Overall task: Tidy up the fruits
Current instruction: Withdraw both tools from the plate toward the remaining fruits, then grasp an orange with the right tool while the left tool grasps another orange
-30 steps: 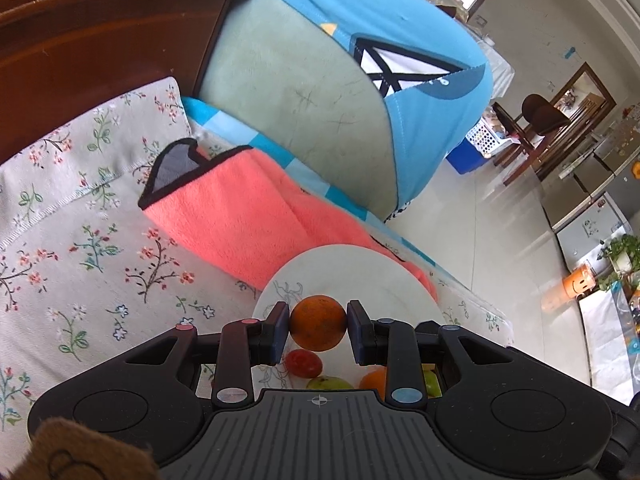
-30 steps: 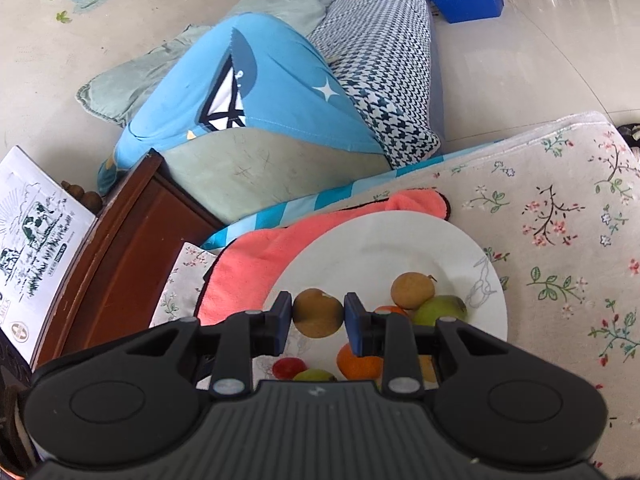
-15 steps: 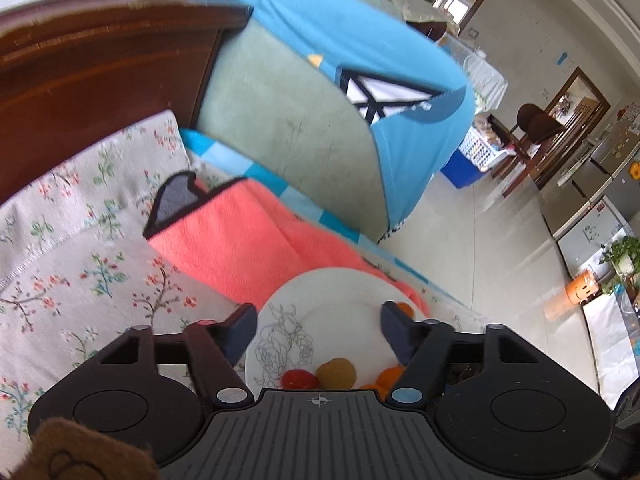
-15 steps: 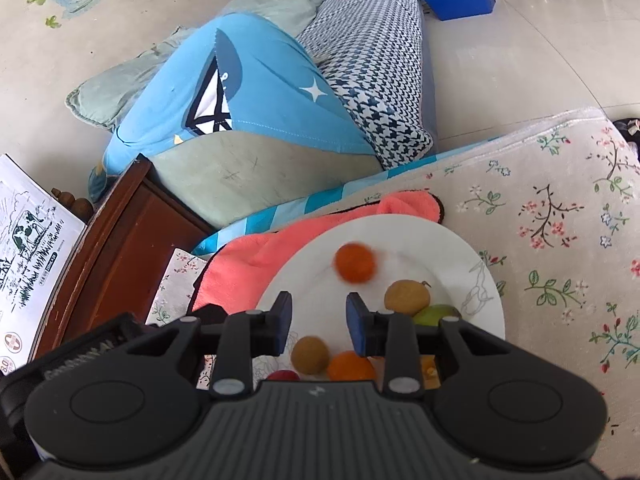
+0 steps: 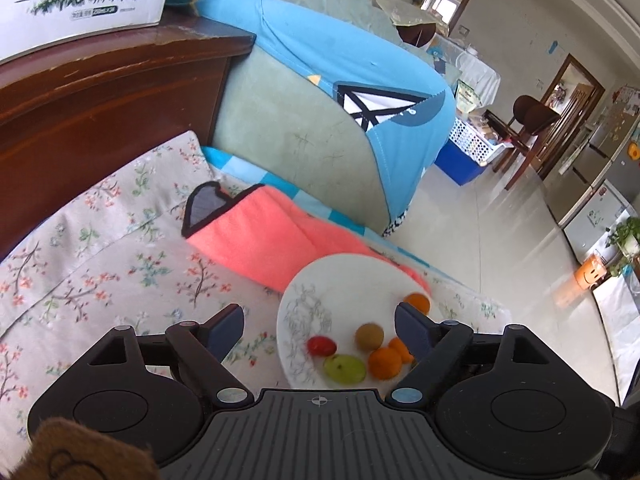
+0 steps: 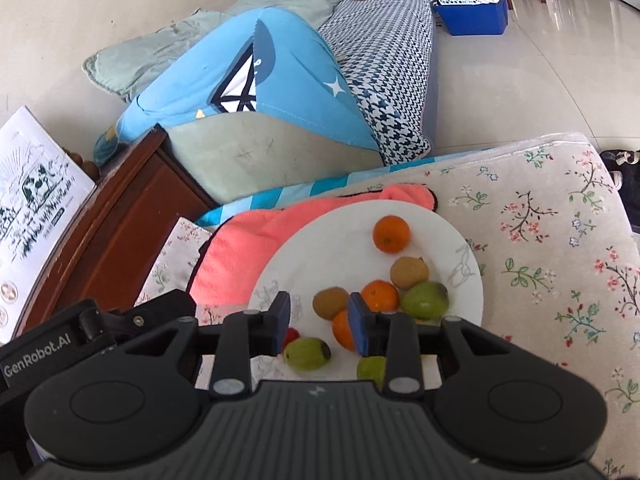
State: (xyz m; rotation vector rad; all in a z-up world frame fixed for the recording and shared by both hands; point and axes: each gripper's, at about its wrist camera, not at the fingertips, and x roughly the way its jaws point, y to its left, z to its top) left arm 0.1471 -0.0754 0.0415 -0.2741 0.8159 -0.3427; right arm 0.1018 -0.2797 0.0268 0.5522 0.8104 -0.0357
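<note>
Fruits lie scattered on a round white plate [image 6: 460, 236] with grey line drawings at its rim, which rests partly on a fuzzy coral towel [image 6: 244, 236] spread over a floral-print bed cover [image 6: 560, 248]. One orange [image 6: 391, 234] sits apart near the far rim; a brown kiwi [image 6: 330, 302], a second orange [image 6: 380, 294] and a green pear [image 6: 425, 300] cluster closer in. Beyond the bed: glossy tiled floor [image 5: 500, 216], a dark wooden headboard [image 5: 100, 92], a blue cushion [image 6: 248, 80]. The left claw [image 5: 320, 326] hangs spread wide and empty above the plate; the right claw [image 6: 318, 322], fingers parted, grips nothing.
</note>
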